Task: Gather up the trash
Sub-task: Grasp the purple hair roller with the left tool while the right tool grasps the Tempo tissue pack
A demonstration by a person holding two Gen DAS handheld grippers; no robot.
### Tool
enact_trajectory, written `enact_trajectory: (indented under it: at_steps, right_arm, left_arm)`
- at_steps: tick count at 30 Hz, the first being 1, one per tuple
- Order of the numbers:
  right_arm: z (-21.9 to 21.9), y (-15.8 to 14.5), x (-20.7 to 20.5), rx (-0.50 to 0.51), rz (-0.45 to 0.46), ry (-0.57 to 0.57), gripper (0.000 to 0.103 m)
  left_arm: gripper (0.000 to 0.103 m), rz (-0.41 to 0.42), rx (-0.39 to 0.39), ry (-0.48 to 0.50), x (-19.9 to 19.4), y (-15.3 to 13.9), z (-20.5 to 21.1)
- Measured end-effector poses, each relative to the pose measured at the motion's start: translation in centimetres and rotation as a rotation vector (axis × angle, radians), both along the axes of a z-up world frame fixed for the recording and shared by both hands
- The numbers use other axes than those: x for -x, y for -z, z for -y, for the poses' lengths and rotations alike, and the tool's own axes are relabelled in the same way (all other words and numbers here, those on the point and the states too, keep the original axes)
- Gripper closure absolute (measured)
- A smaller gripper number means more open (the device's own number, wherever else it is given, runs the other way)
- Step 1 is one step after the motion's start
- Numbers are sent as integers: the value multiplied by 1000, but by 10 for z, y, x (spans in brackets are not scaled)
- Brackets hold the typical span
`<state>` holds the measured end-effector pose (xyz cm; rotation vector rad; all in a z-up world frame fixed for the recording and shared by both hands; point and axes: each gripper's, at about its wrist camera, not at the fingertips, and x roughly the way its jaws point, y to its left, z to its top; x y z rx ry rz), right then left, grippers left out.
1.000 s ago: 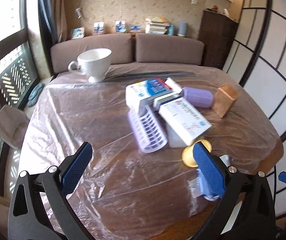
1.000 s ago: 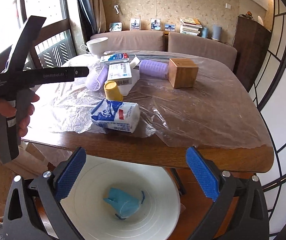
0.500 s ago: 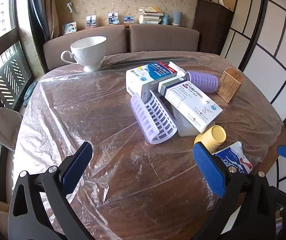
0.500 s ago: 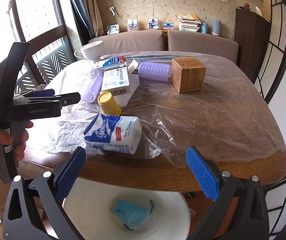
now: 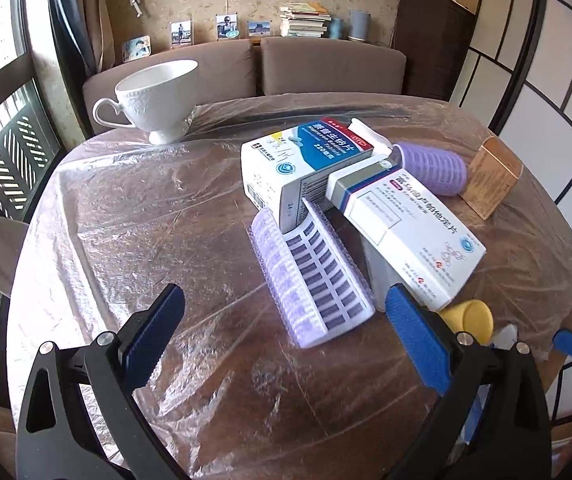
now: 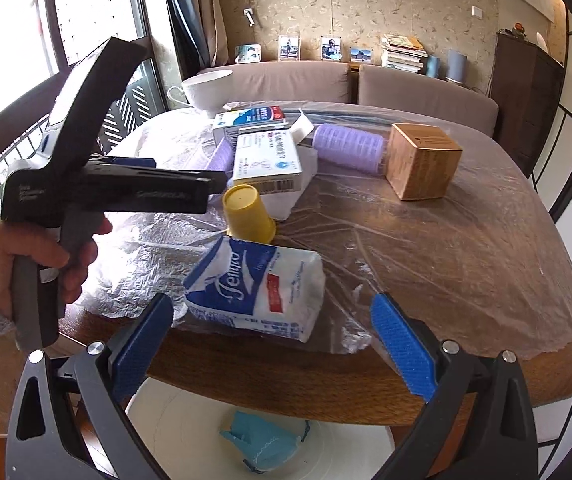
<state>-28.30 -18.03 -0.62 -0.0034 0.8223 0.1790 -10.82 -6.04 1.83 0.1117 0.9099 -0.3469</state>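
- My right gripper (image 6: 272, 340) is spread wide and empty, tissue pack (image 6: 256, 286) lying crosswise right ahead at the table edge.
- My left gripper (image 5: 286, 332), also wide and empty, sits farther off.

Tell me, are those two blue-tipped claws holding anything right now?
No. The left gripper is open over the table, and the right gripper is open near the tissue pack; neither touches anything.

Daylight from the window (image 6: 86, 8) glares on the plastic sheet (image 5: 146, 208); fisheye edges bend.
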Motion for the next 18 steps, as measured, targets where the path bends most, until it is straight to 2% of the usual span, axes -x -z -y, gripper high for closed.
enact_trajectory:
  at_steps: [5,6,9,14,18]
  right_arm:
    - [-11,6,-5,27,-9,-18,6]
    - [-12,7,-6,32,-12,-23,12]
    - [-15,12,-8,56,-24,-31,19]
    - [-13,14,-10,52,-31,-25,20]
    - [-15,15,-13,56,-43,-35,28]
  left_arm:
    - [3,0,-1,-9,-5,5,2]
    - [4,-2,2,-10,-6,6,2]
    - [12,-6,-7,-4,-9,9,2]
    - [17,-8,-14,11,-15,11,6]
    - [30,-5,-20,22,-17,12,8]
